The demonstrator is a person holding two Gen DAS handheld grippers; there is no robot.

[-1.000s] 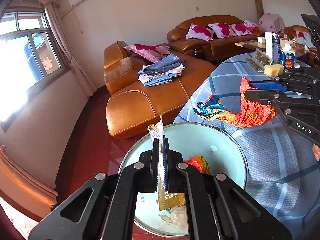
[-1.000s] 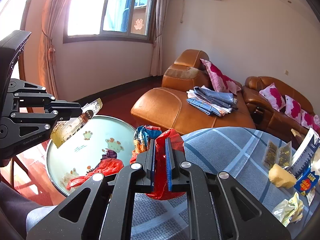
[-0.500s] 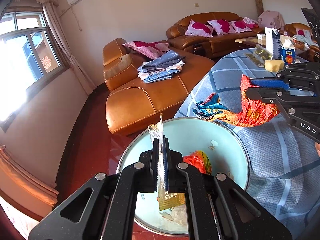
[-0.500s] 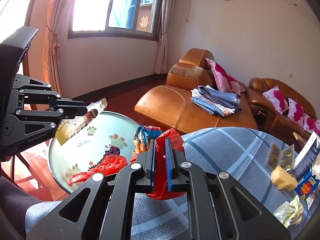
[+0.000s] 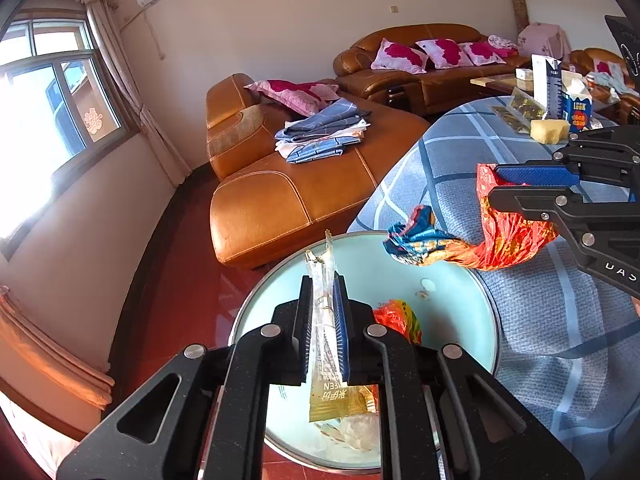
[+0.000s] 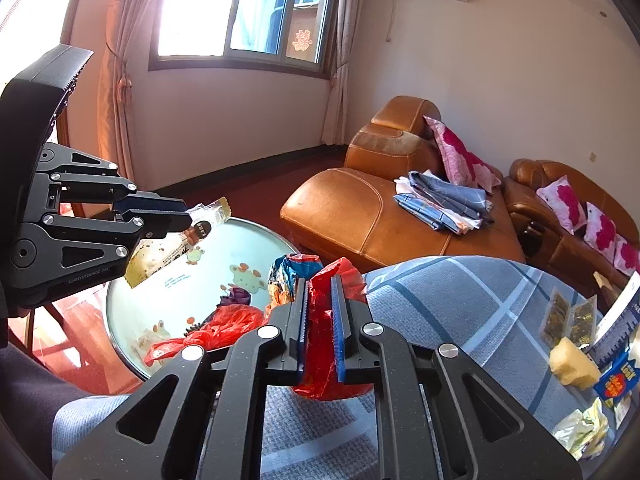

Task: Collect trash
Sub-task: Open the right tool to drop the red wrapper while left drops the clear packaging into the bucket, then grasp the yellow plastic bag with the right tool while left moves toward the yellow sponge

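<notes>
My left gripper (image 5: 324, 280) is shut on a clear and gold snack wrapper (image 5: 326, 332) and holds it over the round pale-blue basin (image 5: 360, 256), which has red and orange trash in it. It shows at the left in the right wrist view (image 6: 176, 216) with the wrapper (image 6: 176, 240). My right gripper (image 6: 318, 280) is shut on a crumpled red, orange and blue plastic wrapper (image 6: 320, 312), held over the edge of the blue plaid table (image 6: 460, 304) beside the basin (image 6: 168, 292). It shows in the left wrist view (image 5: 492, 182) with its wrapper (image 5: 500, 240).
On the table's far side lie a yellow sponge (image 6: 570, 366), gold sachets (image 6: 568, 316), a blue carton (image 5: 576, 110) and a crumpled wrapper (image 6: 584, 432). An orange leather sofa (image 5: 300, 196) with folded clothes (image 5: 324, 136) stands behind the basin. The floor is red.
Both grippers keep their wrappers. The views have shifted slightly: the basin sits a little further under the left gripper and the right gripper's wrapper hangs nearer its rim.
</notes>
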